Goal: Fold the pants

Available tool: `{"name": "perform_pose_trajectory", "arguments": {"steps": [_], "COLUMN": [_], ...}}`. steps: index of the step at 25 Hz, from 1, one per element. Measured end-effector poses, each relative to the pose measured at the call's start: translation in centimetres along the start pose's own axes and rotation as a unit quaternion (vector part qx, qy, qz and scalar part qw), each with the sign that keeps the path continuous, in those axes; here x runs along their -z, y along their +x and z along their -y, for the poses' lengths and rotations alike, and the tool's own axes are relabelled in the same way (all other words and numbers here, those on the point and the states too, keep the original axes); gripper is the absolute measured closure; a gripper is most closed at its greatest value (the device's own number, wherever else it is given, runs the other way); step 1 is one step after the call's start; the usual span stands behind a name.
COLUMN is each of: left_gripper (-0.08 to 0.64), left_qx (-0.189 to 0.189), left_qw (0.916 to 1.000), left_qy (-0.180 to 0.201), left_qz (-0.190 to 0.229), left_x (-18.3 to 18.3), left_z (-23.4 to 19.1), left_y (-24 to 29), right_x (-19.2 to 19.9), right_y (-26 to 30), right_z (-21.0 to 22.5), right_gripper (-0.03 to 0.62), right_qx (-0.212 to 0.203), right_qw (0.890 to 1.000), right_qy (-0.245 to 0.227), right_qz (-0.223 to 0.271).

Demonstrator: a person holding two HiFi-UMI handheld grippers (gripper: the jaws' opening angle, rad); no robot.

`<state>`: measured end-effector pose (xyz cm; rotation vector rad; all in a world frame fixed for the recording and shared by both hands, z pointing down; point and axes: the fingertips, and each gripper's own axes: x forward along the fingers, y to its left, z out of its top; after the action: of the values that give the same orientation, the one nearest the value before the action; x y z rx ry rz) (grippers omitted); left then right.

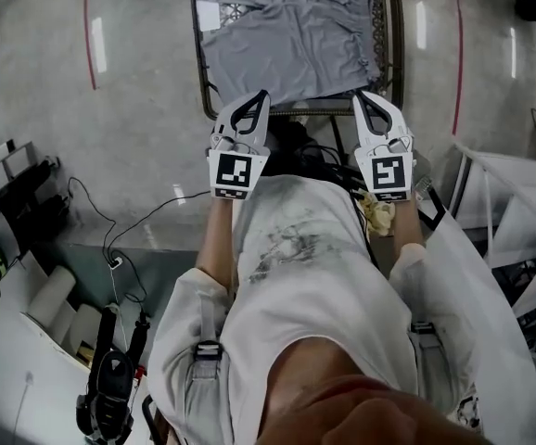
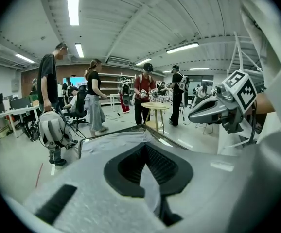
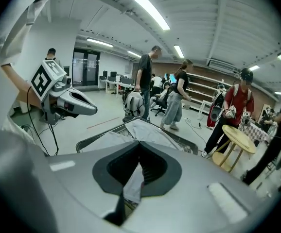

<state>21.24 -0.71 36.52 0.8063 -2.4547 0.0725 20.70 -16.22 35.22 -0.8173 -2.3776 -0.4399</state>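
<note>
Fingers of the left gripper (image 1: 261, 96) and right gripper (image 1: 362, 96) are pressed together, each pinching grey cloth at the near edge of the pants (image 1: 287, 35), one toward each near corner. The pants lie flat on the black-rimmed worktop (image 1: 199, 58) and run toward its far edge, gathered side along the right rim; long axis unclear, far end cropped. Beyond the far edge are a round wooden table (image 3: 240, 139) and standing people (image 3: 145, 81).
</note>
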Motion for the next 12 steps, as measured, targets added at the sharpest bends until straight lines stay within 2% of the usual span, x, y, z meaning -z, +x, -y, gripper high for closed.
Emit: {"name": "perform_pose_trajectory", "arguments": {"steps": [4,12], "left_gripper": [0.552,0.537], "left_qx": [0.008,0.038], "left_qw": [0.9998,0.9974], "left_qy": [-0.001,0.012], "left_qz": [-0.016,-0.059], "left_x": [2.5,8.3], "left_z": [-0.8,-1.8], "left_y": [1.9,5.0], "right_x": [1.7,6.5], "right_y": [2.1,6.2], "right_z": [0.1,-0.3], "right_gripper": [0.580,0.551], "right_qx": [-0.003,-0.018], "right_qw": [1.000,0.998], "right_qy": [0.005,-0.013], "right_qz": [-0.008,-0.058]}}
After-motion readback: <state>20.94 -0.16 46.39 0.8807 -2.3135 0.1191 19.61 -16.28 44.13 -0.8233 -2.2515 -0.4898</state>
